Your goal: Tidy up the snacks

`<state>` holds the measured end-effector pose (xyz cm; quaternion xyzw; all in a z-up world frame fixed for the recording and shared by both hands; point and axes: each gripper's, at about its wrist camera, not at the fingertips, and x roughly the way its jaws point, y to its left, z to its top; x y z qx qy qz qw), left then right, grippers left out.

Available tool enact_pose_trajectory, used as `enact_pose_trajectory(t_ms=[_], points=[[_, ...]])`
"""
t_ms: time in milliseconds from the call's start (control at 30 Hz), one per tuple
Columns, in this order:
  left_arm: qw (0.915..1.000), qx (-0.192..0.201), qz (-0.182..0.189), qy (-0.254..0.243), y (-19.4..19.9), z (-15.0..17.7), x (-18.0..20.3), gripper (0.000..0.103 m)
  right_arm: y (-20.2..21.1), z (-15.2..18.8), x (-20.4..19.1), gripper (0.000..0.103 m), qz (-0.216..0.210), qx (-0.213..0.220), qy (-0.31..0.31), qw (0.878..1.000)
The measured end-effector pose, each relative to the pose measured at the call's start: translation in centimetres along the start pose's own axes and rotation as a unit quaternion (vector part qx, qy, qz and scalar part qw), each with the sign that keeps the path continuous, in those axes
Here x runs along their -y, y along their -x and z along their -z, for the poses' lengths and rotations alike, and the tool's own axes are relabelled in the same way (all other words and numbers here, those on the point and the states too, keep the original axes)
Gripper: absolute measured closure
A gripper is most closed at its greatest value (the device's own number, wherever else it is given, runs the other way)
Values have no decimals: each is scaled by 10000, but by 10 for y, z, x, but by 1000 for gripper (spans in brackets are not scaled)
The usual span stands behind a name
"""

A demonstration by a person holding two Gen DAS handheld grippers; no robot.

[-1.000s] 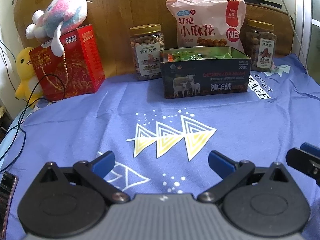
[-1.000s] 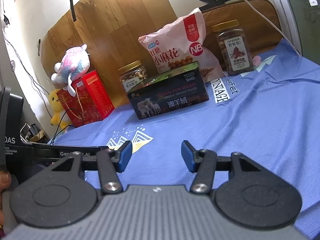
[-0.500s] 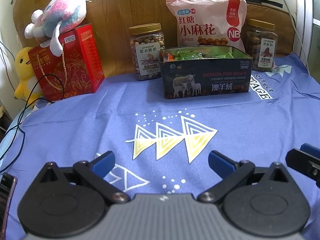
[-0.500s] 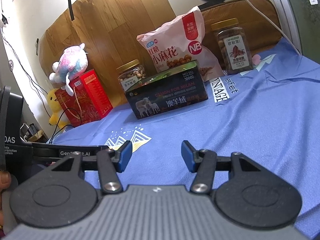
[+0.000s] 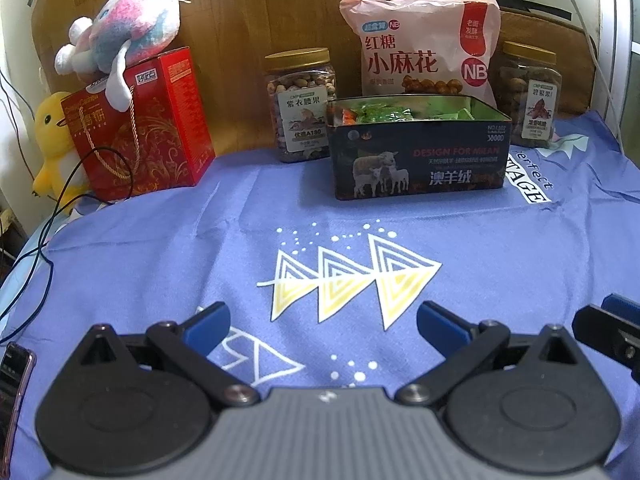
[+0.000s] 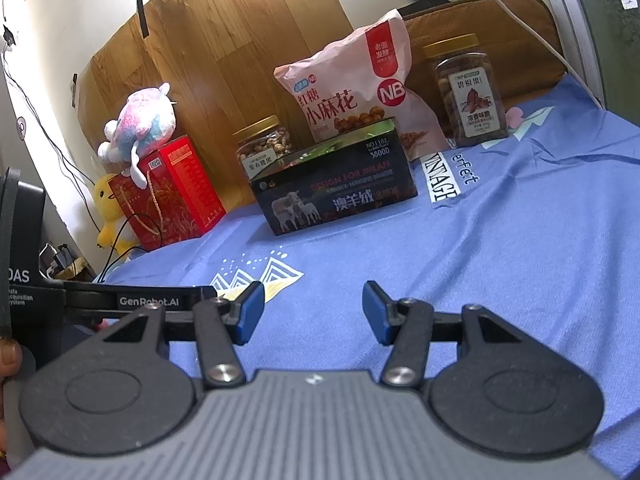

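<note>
A dark open tin box [image 5: 416,160] with sheep on its side holds green and orange snack packets [image 5: 376,114]; it also shows in the right wrist view [image 6: 336,196]. Behind it lean a pink snack bag [image 5: 424,52] and two nut jars, one at the left [image 5: 300,106] and one at the right [image 5: 530,94]. My left gripper [image 5: 322,322] is open and empty, low over the blue cloth, well in front of the tin. My right gripper [image 6: 314,312] is open and empty, beside the left one.
A red gift box [image 5: 140,128] with a plush toy [image 5: 124,40] on top stands at the back left, with a yellow plush duck [image 5: 52,144] beside it. Black cables [image 5: 36,248] hang at the left edge. A phone [image 5: 14,368] lies at the near left.
Both grippers stay open and empty. The right wrist view has shifted slightly, so the tin and jars sit a little lower and left; the left view is almost unchanged.
</note>
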<state>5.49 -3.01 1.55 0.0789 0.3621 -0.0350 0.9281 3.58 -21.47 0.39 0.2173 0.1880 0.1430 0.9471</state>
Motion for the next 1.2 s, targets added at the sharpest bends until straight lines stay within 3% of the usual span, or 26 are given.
enact_pose_trajectory(t_ms=[933, 1200], points=[[10000, 2, -83, 54, -2, 1, -2, 0, -1, 2, 0, 46, 3, -12, 0, 10000], [9998, 33, 202, 72, 0, -1, -2, 0, -1, 2, 0, 46, 24, -22, 26, 10000]])
